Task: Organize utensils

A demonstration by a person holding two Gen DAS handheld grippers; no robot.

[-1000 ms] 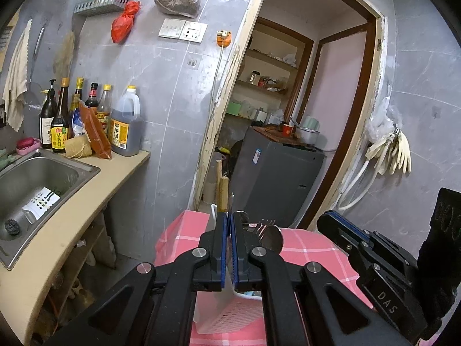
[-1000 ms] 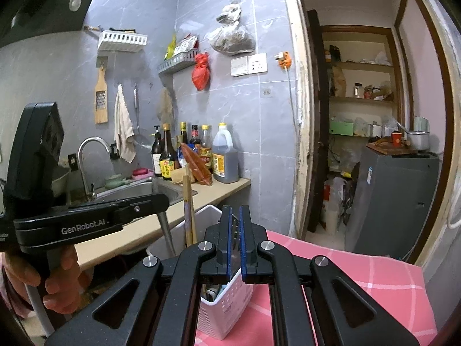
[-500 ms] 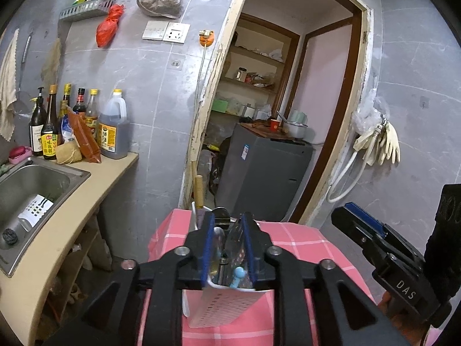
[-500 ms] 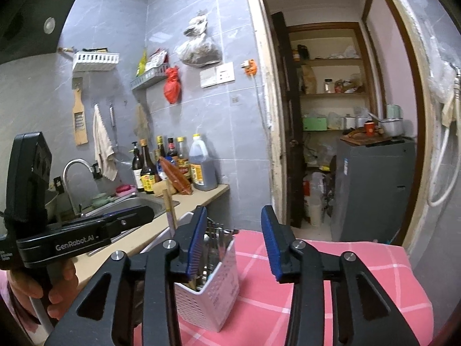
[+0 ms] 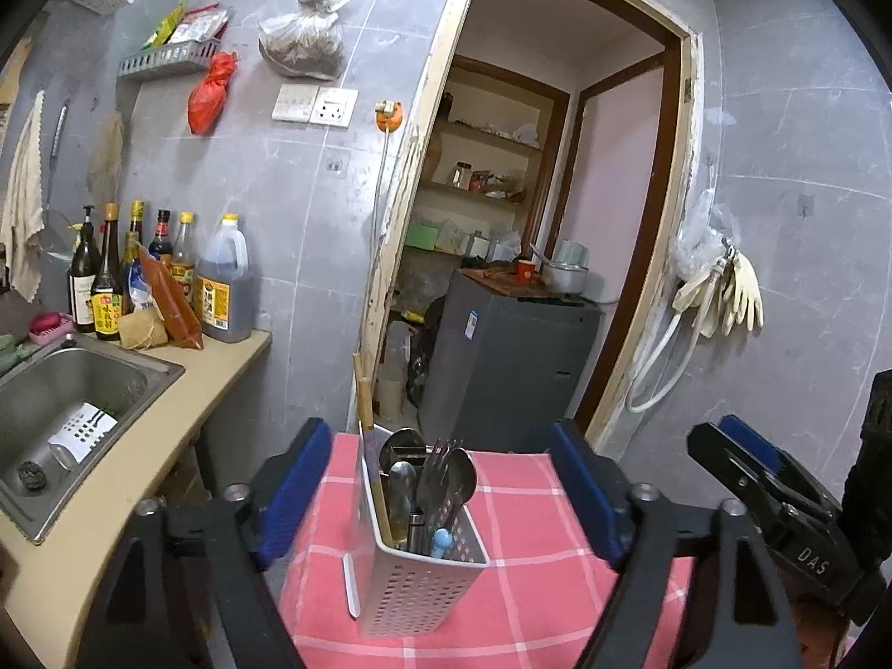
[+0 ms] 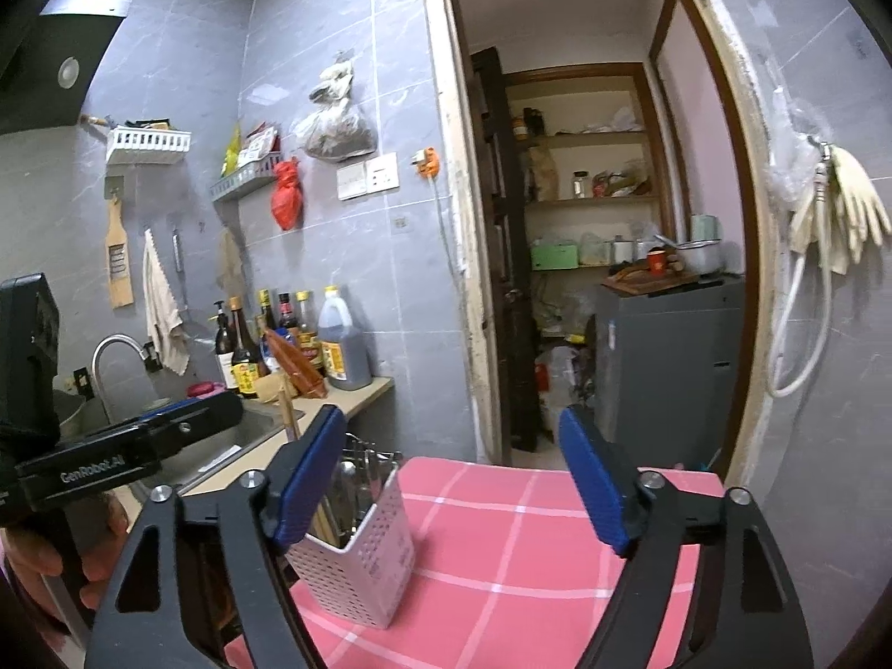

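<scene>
The left gripper point(image 5: 440, 493) is hovering level above the pink checked tablecloth point(image 5: 524, 585), its two blue-padded fingers point(image 5: 292, 482) spread wide and gripping nothing. Beyond and left of its left finger, a steel sink point(image 5: 78, 390) is sitting in the beige counter point(image 5: 223, 368), with sauce bottles point(image 5: 106, 284) and a large dark oil jug point(image 5: 223, 290) lined up against the tiled wall. Between the fingers, slightly left of centre, the white perforated utensil caddy point(image 5: 423, 580) is standing upright on the cloth, holding spoons point(image 5: 401, 479), a fork point(image 5: 437, 474), a blue-ended handle point(image 5: 441, 539) and a pair of chopsticks point(image 5: 368, 446) that are leaning up past the caddy's rim. A pale flat stick point(image 5: 350, 585) is lying on the cloth just left of the caddy. Past the right finger, the black body of the right gripper point(image 5: 780, 513) is reaching in from the edge. In the right wrist view, the person's left hand point(image 6: 50, 546) is wrapping the handle of the left gripper point(image 6: 128, 446) at far left. The right gripper point(image 6: 446, 479) is also pointing forward and level, fingers point(image 6: 594, 479) parted wide and empty. The caddy point(image 6: 357, 552) is sitting just behind its left finger, partly hidden by it, while bare tablecloth point(image 6: 502, 535) is filling the gap between the fingers. Beyond the right finger, pale rubber gloves point(image 6: 842, 212) are hanging on the wall.
</scene>
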